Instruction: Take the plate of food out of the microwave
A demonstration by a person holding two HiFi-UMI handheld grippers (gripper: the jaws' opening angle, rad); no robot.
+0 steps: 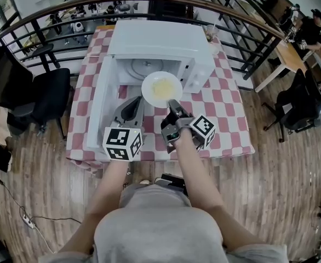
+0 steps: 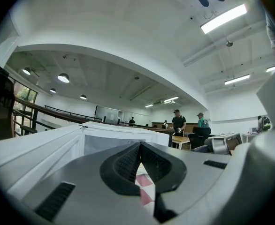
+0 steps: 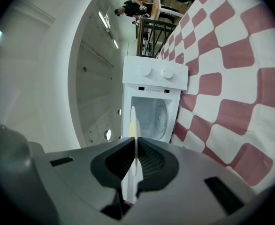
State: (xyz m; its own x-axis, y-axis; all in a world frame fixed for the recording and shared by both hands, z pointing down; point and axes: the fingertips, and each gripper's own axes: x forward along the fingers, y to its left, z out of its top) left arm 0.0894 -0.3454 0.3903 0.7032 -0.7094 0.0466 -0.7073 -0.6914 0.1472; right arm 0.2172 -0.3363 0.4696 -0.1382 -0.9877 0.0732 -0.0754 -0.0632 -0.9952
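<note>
1. Judging by how things lie, we are in the carry-out step: the plate hangs just in front of the mouth of the microwave, above the checked surface. The cavity behind it shows only the turntable.
2. Our right tool is clamped on the plate's near rim. In the right gripper view the thin white edge runs straight between the pads, which press on both faces.
3. Our left tool has its jaws together on nothing. It sits low beside the open door, left of the plate and apart from it.
4. Next, we think, we need to draw the plate back toward us and lower it onto a bare patch of the surface. That calls for a level wrist, since one rim bears the whole load and the food could slide.
5. Being round, the plate has no long axis. It lies flat, food side up, with the gripped rim nearest us and the free rim toward the microwave.
</note>
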